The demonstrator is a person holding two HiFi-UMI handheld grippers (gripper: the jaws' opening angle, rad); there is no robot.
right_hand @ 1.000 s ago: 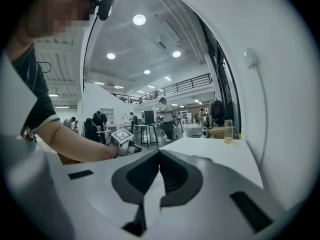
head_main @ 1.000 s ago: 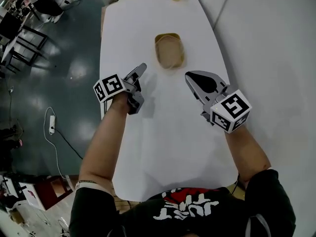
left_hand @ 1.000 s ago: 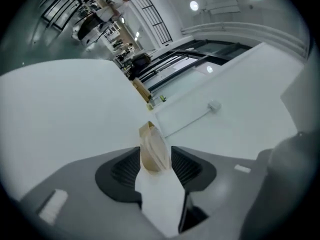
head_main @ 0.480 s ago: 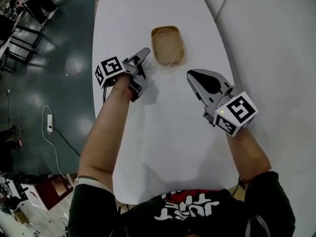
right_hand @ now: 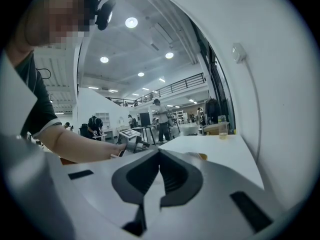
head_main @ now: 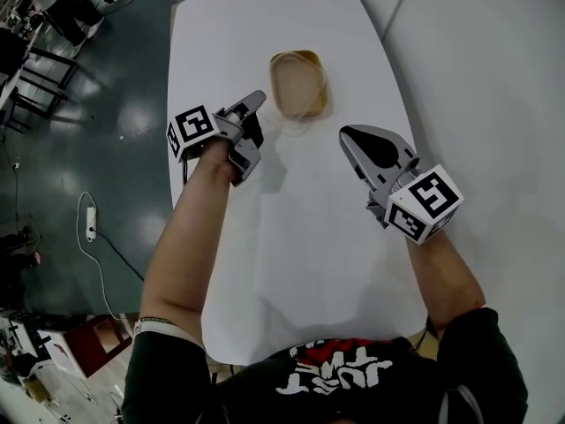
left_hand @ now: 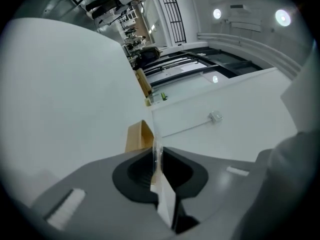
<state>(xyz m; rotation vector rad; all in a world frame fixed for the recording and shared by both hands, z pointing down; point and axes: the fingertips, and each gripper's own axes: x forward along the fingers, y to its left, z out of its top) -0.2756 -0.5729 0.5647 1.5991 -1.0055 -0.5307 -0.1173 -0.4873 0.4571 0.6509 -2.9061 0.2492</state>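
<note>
Bag edge pinched at the white bench (head_main: 305, 237)
Only the left gripper view shows the left tool (left_hand: 156, 156) pinching the film rim of the clear bag (head_main: 300, 82), tan inside, lying mid-bench; the right tool (right_hand: 159, 156) is pressed together, empty.

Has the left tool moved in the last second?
Yes. The left tool has gone forward along the table, closer to the brown bag, and its jaws are now closed on the bag's edge.
</note>
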